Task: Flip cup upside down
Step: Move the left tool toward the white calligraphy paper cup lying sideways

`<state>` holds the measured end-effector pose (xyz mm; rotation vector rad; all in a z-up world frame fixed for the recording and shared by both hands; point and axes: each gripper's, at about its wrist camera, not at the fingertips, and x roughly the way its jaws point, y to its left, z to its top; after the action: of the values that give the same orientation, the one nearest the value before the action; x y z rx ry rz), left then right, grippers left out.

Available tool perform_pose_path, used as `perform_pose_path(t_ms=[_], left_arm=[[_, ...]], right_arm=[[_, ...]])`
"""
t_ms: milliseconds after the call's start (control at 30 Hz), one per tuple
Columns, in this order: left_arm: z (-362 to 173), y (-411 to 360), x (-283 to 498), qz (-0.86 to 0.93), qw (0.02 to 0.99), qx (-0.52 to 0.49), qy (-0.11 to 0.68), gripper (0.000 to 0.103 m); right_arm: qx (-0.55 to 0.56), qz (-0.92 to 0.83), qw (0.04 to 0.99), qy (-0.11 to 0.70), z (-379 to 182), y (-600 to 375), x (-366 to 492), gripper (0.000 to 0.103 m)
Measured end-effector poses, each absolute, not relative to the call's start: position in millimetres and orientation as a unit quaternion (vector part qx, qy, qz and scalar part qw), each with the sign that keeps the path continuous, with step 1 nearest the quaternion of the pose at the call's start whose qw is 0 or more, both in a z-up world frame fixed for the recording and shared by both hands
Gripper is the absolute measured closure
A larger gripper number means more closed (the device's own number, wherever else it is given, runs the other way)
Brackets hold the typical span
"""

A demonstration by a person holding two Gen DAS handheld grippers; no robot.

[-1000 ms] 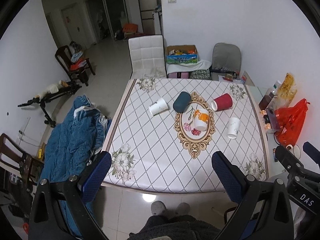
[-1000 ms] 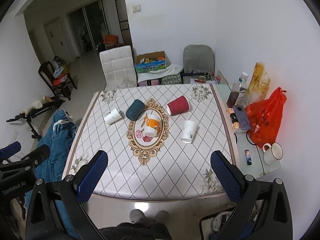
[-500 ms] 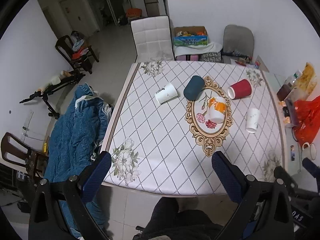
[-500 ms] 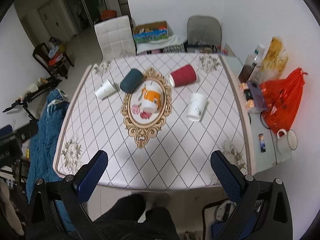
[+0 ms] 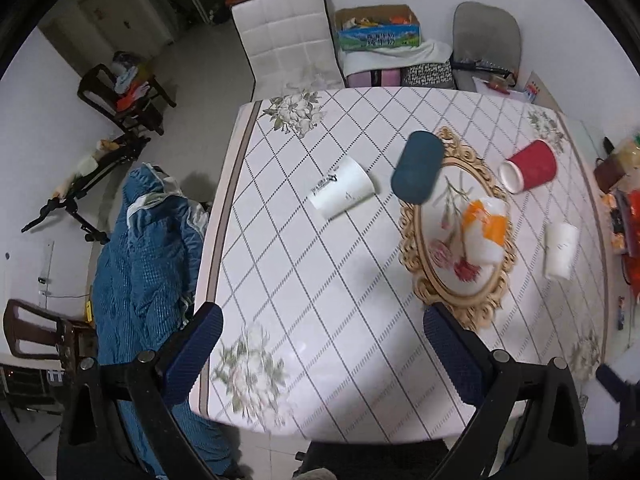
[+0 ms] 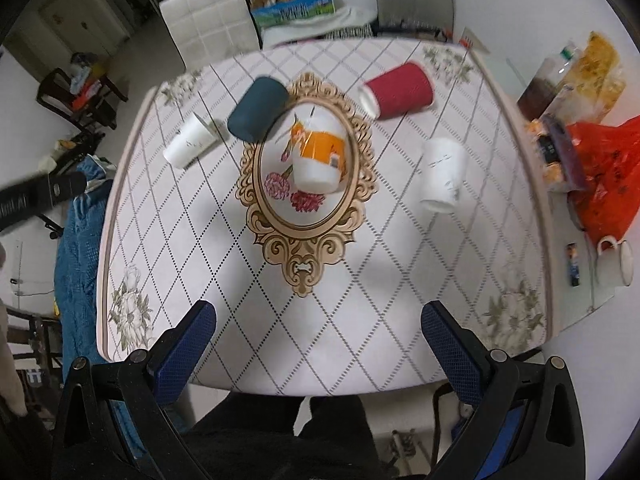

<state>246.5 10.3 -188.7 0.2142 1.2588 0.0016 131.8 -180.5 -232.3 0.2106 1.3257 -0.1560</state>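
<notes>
Several cups lie on their sides on the patterned table (image 5: 304, 304): a white cup (image 5: 342, 194) (image 6: 188, 146), a dark teal cup (image 5: 417, 172) (image 6: 257, 108), an orange-and-white cup (image 5: 484, 230) (image 6: 318, 156) on the gold oval motif, a red cup (image 5: 530, 166) (image 6: 398, 90), and a white cup at the right (image 5: 562, 250) (image 6: 444, 176). My left gripper (image 5: 322, 352) is open and empty above the table's near left part. My right gripper (image 6: 318, 344) is open and empty above the near edge.
A white chair (image 5: 288, 36) and a grey chair (image 5: 486, 40) stand at the table's far side. A blue quilt (image 5: 148, 264) lies left of the table. A red bag (image 6: 600, 176), a mug (image 6: 614, 264) and clutter sit on the side surface to the right.
Both grippers have moved forward and down toward the table, so the cups appear larger and closer. Both stay open and empty.
</notes>
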Motion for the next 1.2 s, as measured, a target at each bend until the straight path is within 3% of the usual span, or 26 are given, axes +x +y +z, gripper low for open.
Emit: perform_pose_path(t_ms=[533, 1200], left_arm=[[-282, 26, 388, -0.012, 0.756, 0.145, 0.638, 0.0], [-370, -8, 435, -0.133, 0.668, 0.318, 0.66, 0.0]], right_arm=[[0.119, -0.093, 0.711, 0.687, -343, -149, 228, 0.0], [0.103, -0.113, 0.627, 0.764, -421, -137, 248, 0.0]])
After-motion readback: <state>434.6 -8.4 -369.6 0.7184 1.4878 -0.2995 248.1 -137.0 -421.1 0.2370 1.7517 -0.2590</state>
